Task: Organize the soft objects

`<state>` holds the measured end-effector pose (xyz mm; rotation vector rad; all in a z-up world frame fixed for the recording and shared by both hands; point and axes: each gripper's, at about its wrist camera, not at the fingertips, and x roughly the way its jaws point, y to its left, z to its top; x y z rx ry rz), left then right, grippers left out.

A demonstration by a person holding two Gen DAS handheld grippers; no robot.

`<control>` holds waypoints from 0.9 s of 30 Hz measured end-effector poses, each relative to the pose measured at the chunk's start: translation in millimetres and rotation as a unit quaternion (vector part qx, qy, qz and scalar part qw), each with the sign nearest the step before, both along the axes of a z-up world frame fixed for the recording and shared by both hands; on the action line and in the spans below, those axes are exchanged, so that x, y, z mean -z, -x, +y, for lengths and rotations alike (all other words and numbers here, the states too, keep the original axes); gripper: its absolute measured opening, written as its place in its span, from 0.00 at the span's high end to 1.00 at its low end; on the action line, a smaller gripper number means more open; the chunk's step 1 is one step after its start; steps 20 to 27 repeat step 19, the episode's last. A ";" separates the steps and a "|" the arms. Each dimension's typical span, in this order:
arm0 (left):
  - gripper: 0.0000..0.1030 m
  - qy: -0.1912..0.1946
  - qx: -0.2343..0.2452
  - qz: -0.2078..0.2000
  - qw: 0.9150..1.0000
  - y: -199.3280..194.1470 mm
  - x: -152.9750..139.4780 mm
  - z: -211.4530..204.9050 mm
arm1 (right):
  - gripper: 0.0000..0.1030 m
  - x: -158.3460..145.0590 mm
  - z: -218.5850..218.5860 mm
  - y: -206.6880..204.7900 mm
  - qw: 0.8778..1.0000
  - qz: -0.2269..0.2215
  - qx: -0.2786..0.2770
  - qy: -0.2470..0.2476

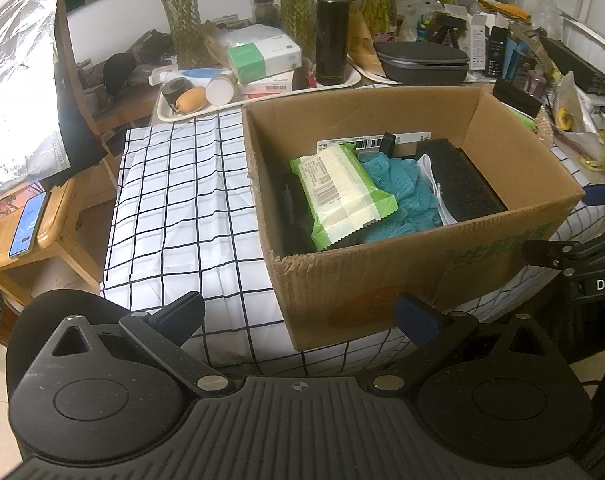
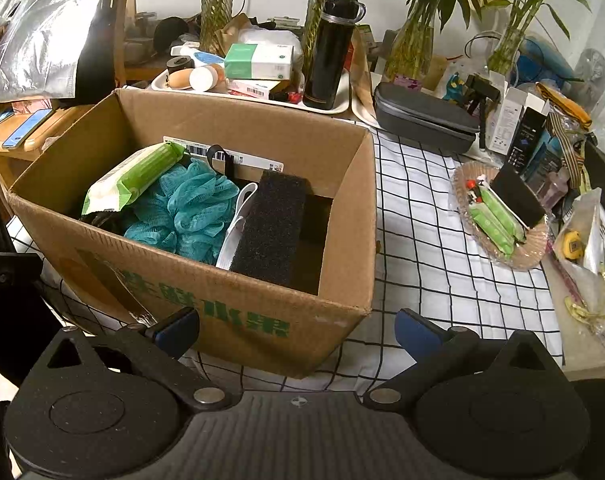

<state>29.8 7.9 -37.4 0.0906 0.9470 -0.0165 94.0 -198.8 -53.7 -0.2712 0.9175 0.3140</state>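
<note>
Black and spread wide, the left tool (image 1: 300, 316) hovers empty just before the near corner of the cardboard box (image 1: 382, 280), its blue-padded fingers (image 1: 416, 314) well apart; the right tool (image 2: 298, 330) is likewise parted and holds nothing, poised at the box's near wall by the green printed characters. Corrugated and brown, the box stands on the worktop (image 1: 174, 208) under a white cloth with a black grid; inside it lie the soft things, crowded together: a green-and-white crinkled wipes pack (image 1: 340, 192) tilted on top of a teal mesh bath pouf (image 2: 194, 208), beside it a white strap (image 2: 236, 228), then a coarse black foam block (image 2: 272, 224) leaning along the right side. Beyond the box stands a tall black flask (image 2: 330, 52) on a white tray (image 2: 334, 106).
</note>
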 end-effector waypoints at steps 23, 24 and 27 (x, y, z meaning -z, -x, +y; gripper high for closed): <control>0.00 0.006 0.000 -0.007 1.000 2.9 0.8 4.7 | 0.00 1.6 0.1 -0.6 1.000 0.001 0.001 0.001; 0.00 0.006 0.000 -0.007 1.000 2.9 0.8 4.7 | 0.00 1.6 0.1 -0.6 1.000 0.001 0.001 0.001; 0.00 0.006 0.000 -0.007 1.000 2.9 0.8 4.7 | 0.00 1.6 0.1 -0.6 1.000 0.001 0.001 0.001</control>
